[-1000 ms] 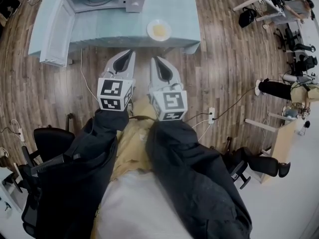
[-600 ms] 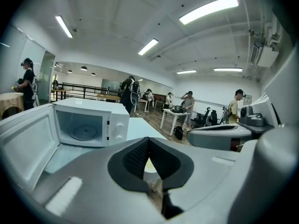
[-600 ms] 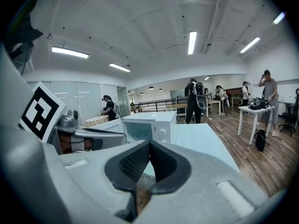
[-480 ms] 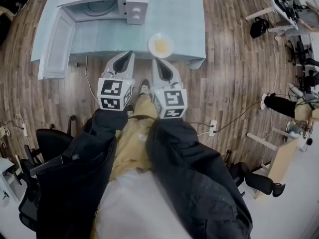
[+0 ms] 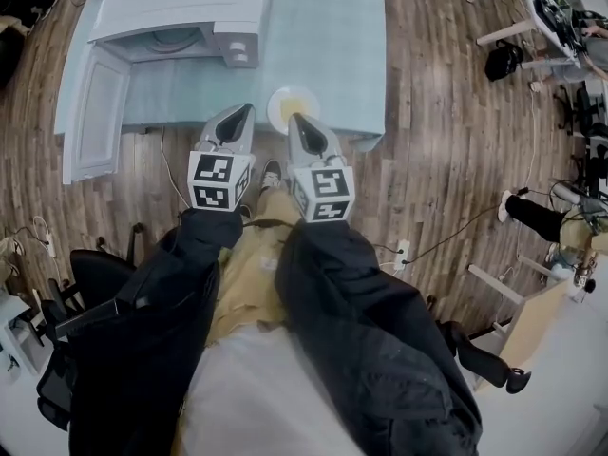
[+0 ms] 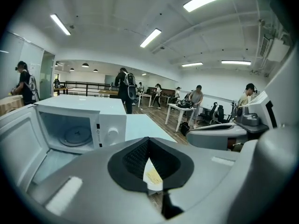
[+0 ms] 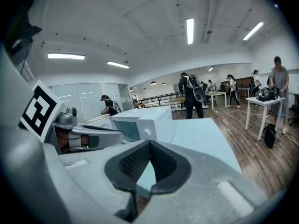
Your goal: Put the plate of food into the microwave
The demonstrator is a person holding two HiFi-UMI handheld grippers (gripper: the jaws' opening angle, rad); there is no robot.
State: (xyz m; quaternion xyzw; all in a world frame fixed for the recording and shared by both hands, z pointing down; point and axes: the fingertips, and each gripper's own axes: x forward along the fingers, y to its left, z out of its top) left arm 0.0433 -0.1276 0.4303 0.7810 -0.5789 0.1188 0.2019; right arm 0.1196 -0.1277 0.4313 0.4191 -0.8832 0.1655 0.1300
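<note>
**Plate sits at the table's edge, both claws shut**

The plate point(image 5: 291, 101) with yellow food point(image 5: 296, 107) sits on the blue table point(image 5: 332, 36). It is right at the near edge, just above the middle of the head view. It is outside the microwave point(image 5: 180, 12), which stands on the same table in the upper left. The microwave's door point(image 5: 95, 122) is wide open to the left. The round tray point(image 6: 77, 136) inside shows in the left gripper view.

The right claw point(image 5: 294, 119) points up at the plate. Its tip lies over the plate's near rim in the head view, but I cannot tell if it touches. Its jaws are together with nothing held between them.

The left claw point(image 5: 245, 110) is just left of the plate, with its tip at the table's edge. Its jaws are together too, and it holds nothing. In the left gripper view a bit of the plate peeks through the hole between its pads.

The person's dark sleeves point(image 5: 190, 283) fill the lower part of the head view, over a wood floor point(image 5: 446, 160). People point(image 7: 191, 94) stand far back in the room in both gripper views.
</note>
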